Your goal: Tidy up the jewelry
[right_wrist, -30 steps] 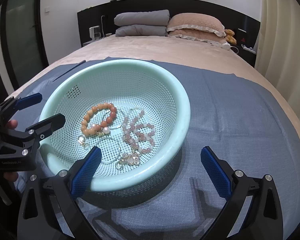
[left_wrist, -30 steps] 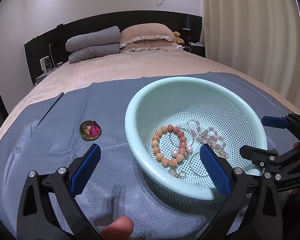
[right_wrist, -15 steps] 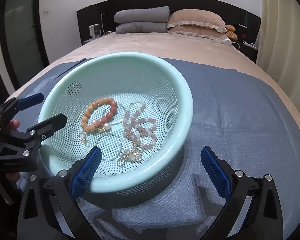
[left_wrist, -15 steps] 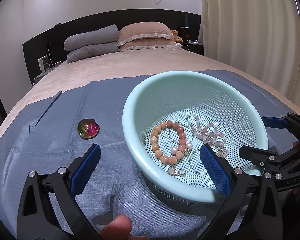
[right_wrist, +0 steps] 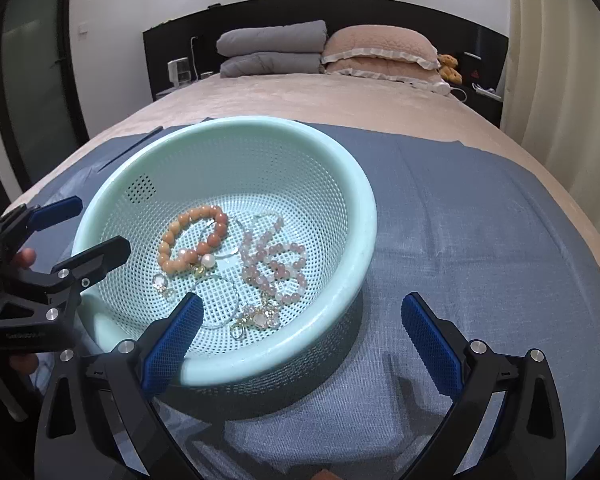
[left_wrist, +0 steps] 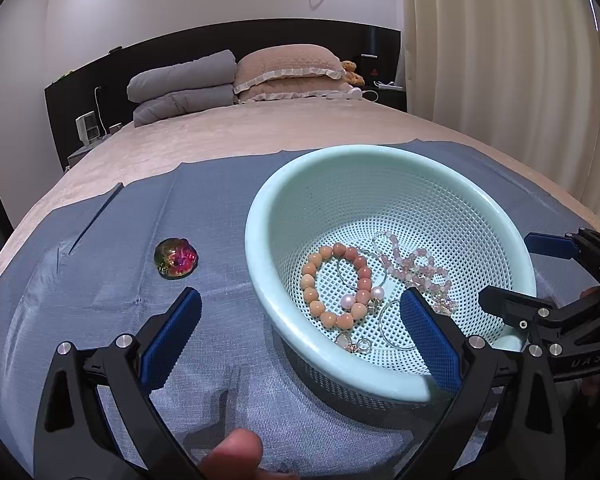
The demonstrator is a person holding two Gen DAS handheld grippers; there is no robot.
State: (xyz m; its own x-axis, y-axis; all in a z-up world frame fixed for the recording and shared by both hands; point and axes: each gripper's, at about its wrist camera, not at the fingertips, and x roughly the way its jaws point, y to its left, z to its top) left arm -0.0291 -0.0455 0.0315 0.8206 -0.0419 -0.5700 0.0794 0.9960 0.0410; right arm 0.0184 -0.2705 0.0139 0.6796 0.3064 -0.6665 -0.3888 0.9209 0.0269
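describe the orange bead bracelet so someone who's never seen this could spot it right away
On the blue cloth covering the bed sits a mint-green perforated basket. The orange bead bracelet lies on its floor, on the side near the left gripper. Unlike the paler pink bead strand beside it, its beads are big, peach-orange, and joined by one white pearl.

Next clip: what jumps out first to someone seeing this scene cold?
A mint-green perforated basket on a blue-grey cloth over a bed, holding an orange bead bracelet beside a pink bead strand. Left of the basket, an iridescent brooch-like piece lies alone on the cloth.
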